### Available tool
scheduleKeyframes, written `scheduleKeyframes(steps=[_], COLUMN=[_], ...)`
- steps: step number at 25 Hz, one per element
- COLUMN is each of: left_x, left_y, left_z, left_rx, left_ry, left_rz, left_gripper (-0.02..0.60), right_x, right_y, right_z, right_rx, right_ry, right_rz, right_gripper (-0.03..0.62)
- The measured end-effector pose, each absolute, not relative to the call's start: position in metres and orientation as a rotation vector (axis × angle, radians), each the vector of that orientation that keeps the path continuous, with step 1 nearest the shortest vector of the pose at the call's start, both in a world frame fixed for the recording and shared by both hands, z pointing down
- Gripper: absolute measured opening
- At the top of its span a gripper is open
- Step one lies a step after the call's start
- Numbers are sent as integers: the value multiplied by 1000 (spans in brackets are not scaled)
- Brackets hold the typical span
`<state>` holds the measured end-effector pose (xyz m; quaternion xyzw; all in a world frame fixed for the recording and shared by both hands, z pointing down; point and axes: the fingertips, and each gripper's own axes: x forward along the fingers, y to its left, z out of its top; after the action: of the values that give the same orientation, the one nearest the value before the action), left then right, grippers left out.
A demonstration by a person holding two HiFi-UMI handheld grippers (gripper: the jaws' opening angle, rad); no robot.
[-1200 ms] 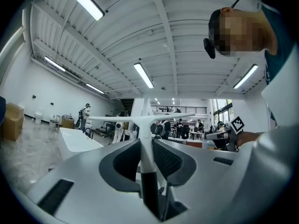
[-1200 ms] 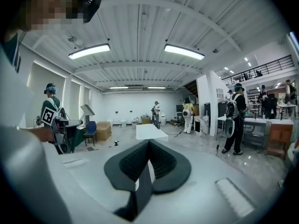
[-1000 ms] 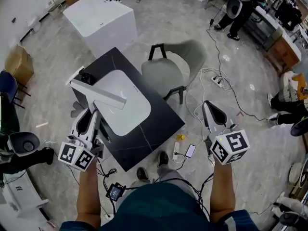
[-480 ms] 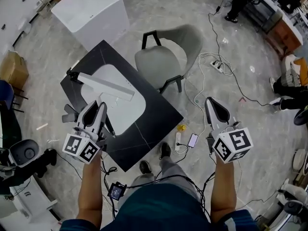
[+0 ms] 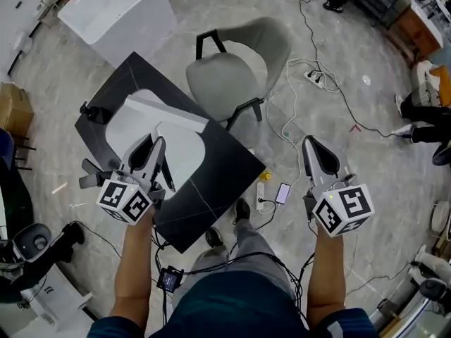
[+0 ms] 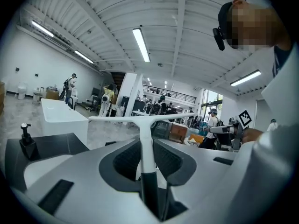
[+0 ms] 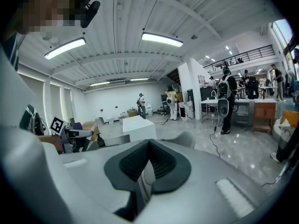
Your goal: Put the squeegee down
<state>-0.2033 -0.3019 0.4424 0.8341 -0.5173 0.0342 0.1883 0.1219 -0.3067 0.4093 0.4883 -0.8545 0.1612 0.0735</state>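
Since a second ago my left claw [image 5: 152, 150] has slid up and to the right in the head view. It has carried the squeegee [image 5: 180, 117] further in over the black tabletop [image 5: 218, 178]. The chair [image 5: 232, 76] and the white block [image 5: 116, 16] have drifted toward the upper left of the frame.

The left claw is clamped on the squeegee's handle. In the left gripper view the dark lower handle sits pinched between the pads at bottom centre. The white stem rises to the blade, which runs level across the middle of the frame.

In the head view the blade lies over the white basin [image 5: 130, 129] set in the tabletop, left of centre. It is white on white there, so I can't be sure, but it seems to hang above the basin rather than rest on it. A black pump bottle [image 5: 91, 111] stands at the basin's left edge.

My right claw [image 5: 315, 153] is at the right of the head view, over bare floor and well apart from the tabletop. In the right gripper view its pads meet at the tips, with nothing held between them. A phone [image 5: 283, 192] lies on the floor among cables between the two claws.
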Motion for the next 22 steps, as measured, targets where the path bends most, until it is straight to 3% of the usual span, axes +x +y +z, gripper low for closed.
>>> scheduleKeyframes(steps=[22], left_x=[-130], left_y=[-354], left_z=[601], left_rx=[2176], left_ry=[-1293], left_rz=[334], left_gripper=[86], right_x=[160], right_y=[-313], right_z=[497], right_rx=[1483], right_ry=[-2489], right_rz=[645], right_gripper=[11])
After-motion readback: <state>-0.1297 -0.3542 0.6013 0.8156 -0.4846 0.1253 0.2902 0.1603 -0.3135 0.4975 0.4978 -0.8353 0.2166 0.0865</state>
